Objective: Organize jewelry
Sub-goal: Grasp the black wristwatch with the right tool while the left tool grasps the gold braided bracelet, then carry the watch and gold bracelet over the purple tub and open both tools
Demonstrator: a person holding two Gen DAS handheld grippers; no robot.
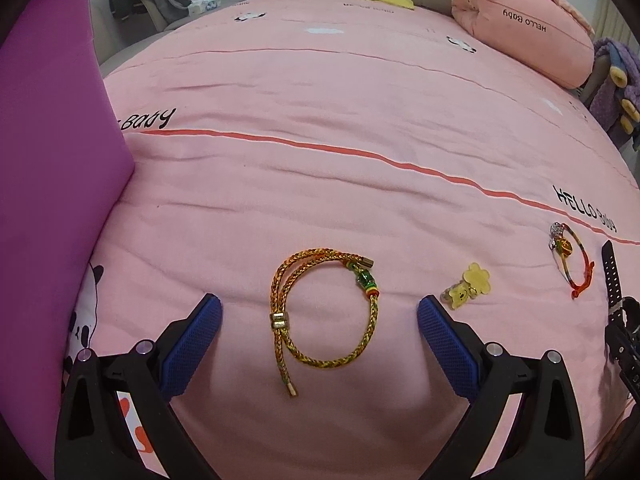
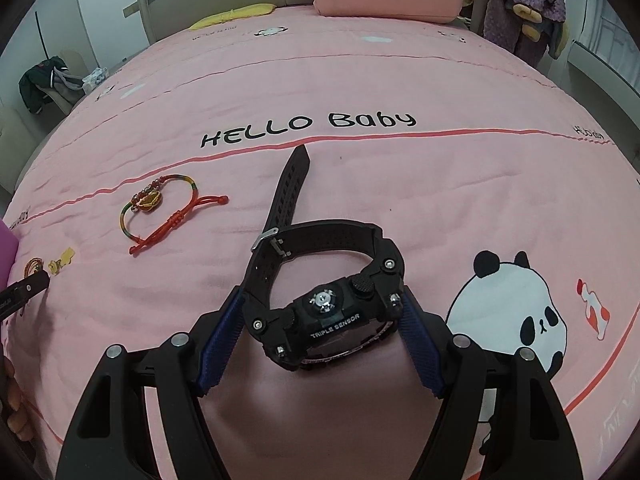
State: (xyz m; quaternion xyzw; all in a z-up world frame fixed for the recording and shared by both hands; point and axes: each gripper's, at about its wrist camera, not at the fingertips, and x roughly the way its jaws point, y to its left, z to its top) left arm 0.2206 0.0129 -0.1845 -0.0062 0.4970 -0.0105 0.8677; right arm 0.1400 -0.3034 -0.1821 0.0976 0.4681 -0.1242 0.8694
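Both are at the pick-up step on the bed [image 1: 360, 100]: left hand-held gripper [image 1: 319, 314] gapes around the gold bracelet [image 1: 320, 308], right hand-held gripper [image 2: 320, 320] seemingly pinches the black watch [image 2: 324, 312]; next, close and lift

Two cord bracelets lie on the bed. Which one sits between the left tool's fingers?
The gold braided bracelet, with its green bead and gold slider. The red bracelet lies off to the right, past the yellow charms.

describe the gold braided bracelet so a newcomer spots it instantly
On the pink bedspread, look just below the long red stripe, between the left gripper's open blue pads. The gold braided bracelet lies there in a loop; alone among its neighbours, it has a green bead.
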